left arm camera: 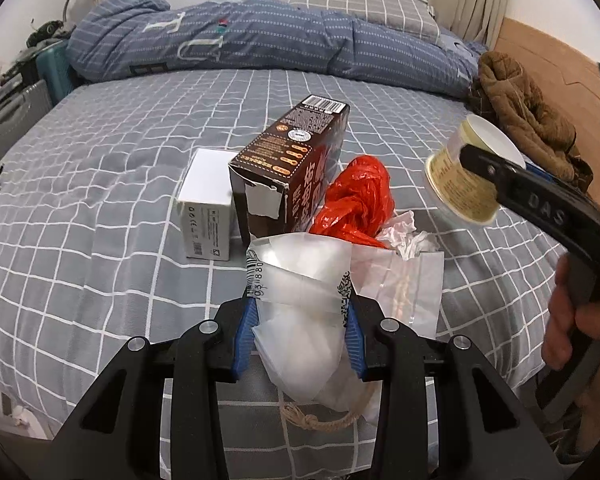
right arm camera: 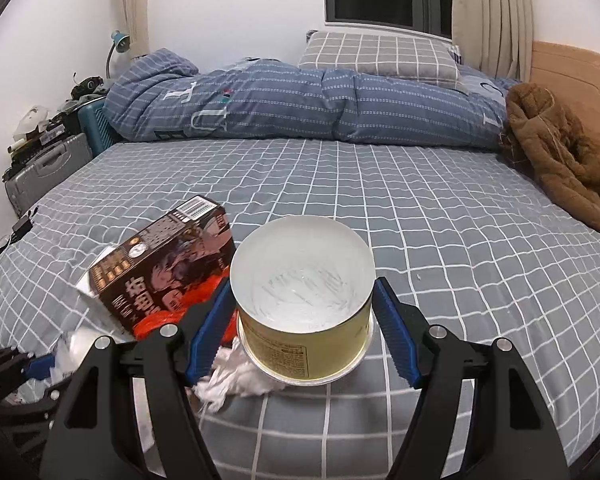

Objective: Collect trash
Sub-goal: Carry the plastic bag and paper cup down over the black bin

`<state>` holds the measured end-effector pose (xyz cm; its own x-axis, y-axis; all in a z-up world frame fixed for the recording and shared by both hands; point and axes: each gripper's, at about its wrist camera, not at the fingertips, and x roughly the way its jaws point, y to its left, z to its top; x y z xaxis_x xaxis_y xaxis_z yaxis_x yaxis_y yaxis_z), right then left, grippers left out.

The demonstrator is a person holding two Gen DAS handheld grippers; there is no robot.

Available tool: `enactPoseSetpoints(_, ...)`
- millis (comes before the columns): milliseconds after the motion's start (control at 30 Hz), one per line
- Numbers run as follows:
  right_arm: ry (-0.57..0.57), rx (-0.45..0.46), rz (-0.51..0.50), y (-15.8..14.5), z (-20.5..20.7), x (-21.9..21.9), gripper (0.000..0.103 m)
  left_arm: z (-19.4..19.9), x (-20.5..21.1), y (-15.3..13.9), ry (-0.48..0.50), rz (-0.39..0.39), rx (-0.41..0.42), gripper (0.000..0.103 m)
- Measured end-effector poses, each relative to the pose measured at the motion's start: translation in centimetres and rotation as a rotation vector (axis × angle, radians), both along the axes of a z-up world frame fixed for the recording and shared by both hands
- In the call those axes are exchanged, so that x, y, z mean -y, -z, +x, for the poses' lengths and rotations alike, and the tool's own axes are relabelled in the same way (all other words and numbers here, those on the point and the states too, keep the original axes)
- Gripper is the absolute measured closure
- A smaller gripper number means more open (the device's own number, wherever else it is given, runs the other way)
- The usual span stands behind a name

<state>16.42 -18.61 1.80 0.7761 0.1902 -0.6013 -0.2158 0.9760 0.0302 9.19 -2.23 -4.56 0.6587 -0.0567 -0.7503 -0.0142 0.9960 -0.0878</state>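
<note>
The left tongs (left arm camera: 302, 320) are clamped on a white bag (left arm camera: 300, 280) and the right tongs (right arm camera: 302, 328) on a cup (right arm camera: 304, 292); 2 boxes, the red bag (left arm camera: 356, 204) and tissue remain on the bed (left arm camera: 100, 240).

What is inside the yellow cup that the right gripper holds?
The yellow cup in the right gripper looks empty: only a scraped white film on its inner wall and bottom.

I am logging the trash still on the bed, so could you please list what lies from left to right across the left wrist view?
white box → dark brown carton → red plastic bag → yellow cup held in the right gripper → brown coat.
</note>
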Motion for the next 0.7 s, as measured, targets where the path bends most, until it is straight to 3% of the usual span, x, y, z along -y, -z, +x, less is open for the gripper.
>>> enactPoseSetpoints(700,-0.002,-0.034,0.025,-0.4,-7.2,1.0,0.036,-4.5,0.2,-0.4,-0.023,-0.005,0.011,0.066)
